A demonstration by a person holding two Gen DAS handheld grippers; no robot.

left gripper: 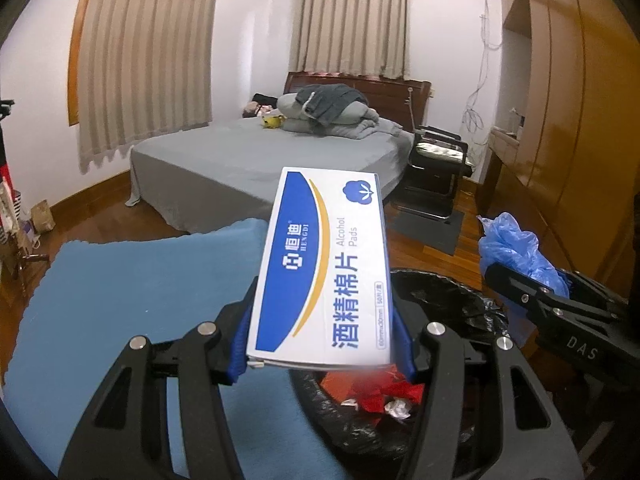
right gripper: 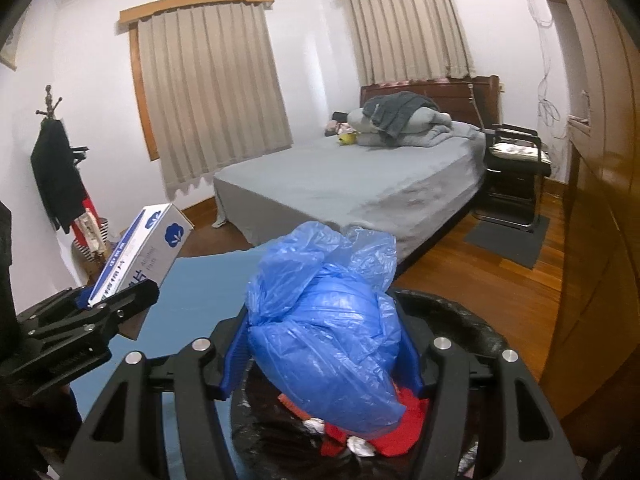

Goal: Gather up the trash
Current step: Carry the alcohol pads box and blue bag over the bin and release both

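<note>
your left gripper (left gripper: 322, 354) is clamping a white and blue box of alcohol pads (left gripper: 326, 264) between its half-spread blue fingers (left gripper: 240, 354), tilting it up just over the near left rim of the black-lined trash bin (left gripper: 448, 284). your right gripper (right gripper: 322, 360) is pinching a crumpled blue plastic bag (right gripper: 324, 336) about as wide, holding it right above the bin, where red scraps (right gripper: 412, 424) and foil bits are lying. a blue mat (left gripper: 132, 284) is spreading left of the bin, the grey bed (right gripper: 352, 184) sitting far behind.
</note>
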